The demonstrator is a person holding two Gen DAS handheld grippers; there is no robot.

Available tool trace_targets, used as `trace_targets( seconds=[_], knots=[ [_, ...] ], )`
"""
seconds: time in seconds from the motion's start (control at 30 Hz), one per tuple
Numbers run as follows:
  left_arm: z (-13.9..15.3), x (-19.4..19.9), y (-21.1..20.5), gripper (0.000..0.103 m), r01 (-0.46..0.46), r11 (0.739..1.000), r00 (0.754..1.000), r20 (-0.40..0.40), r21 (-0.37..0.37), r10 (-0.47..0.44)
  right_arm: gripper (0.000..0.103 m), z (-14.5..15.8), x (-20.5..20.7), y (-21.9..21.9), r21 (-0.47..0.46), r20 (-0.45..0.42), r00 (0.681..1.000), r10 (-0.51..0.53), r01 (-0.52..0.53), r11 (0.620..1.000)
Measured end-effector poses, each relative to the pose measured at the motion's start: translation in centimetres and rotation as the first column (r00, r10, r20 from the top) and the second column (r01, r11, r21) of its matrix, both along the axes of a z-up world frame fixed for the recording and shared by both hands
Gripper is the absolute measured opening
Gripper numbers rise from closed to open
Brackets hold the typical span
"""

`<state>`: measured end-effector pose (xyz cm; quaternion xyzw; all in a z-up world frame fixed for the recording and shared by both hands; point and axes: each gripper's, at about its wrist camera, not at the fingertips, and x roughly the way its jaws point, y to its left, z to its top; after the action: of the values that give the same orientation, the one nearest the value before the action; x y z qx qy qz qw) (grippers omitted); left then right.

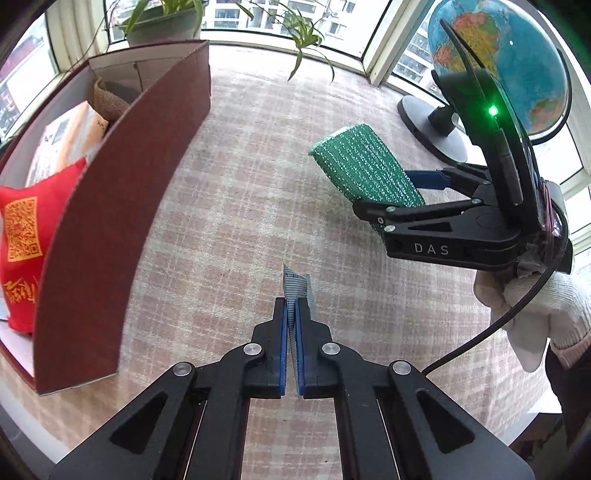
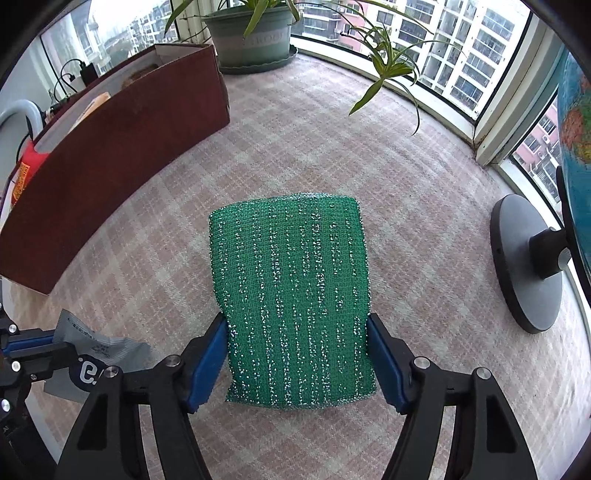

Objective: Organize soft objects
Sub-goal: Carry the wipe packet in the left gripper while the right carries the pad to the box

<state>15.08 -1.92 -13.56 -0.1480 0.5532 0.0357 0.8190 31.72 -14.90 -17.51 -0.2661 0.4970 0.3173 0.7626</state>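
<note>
Two handheld tools over a desk [image 2: 295, 122] covered in pink-and-cream plaid cloth, beside curved windows. Right tool [image 2: 297, 360], narrowed onto a green sparkly scrubbing sponge [image 2: 291, 295], blue pads pressed into both long sides near its near end, the far end jutting forward over open cloth. Seen from the left wrist: same sponge [image 1: 365, 173] tilted, lifted clear of the desk, right tool [image 1: 399, 195] gripped by a white-gloved hand [image 1: 532, 306]. Left tool [image 1: 291, 321], nearly closed on a thin grey striped sachet [image 1: 295, 286], its crumpled top edge poking up between the blue pads; from the right wrist, the sachet [image 2: 96, 347] flat and grey at lower left, pinched by the left tool [image 2: 33, 350]. Along the left side, a long dark red cardboard box [image 1: 110, 221] with an open top, its tall near wall running toward the far window; inside, a red pillow [image 1: 29, 236] with gold print at the near end, an orange-and-white package [image 1: 70, 136] behind it, a brown item deeper in. Wide stretch of bare plaid cloth between box wall and both tools. To the right, a globe [image 1: 506, 62] on a round dark base [image 2: 524, 266] near the window edge, just behind the right tool. At the far edge, a grey potted plant [image 2: 255, 33] with long leaves drooping over the cloth.
</note>
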Motion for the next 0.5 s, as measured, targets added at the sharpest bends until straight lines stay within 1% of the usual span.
trace_targets(
  seconds=[0.27, 0.5],
  knots=[
    [2.9, -0.8, 0.8, 0.003, 0.025, 1.0, 0.998, 0.058, 0.002, -0.025, 0.067, 2.2, -1.1, -0.1, 0.031, 0.027, 0.999, -0.017, 0.016, 0.999],
    [6.1, -1.8, 3.2, 0.003, 0.027, 1.0, 0.993, 0.112, 0.011, -0.028, 0.067, 5.0, -3.1, 0.3, 0.056, 0.067, 0.998, -0.018, 0.014, 0.998]
  ],
)
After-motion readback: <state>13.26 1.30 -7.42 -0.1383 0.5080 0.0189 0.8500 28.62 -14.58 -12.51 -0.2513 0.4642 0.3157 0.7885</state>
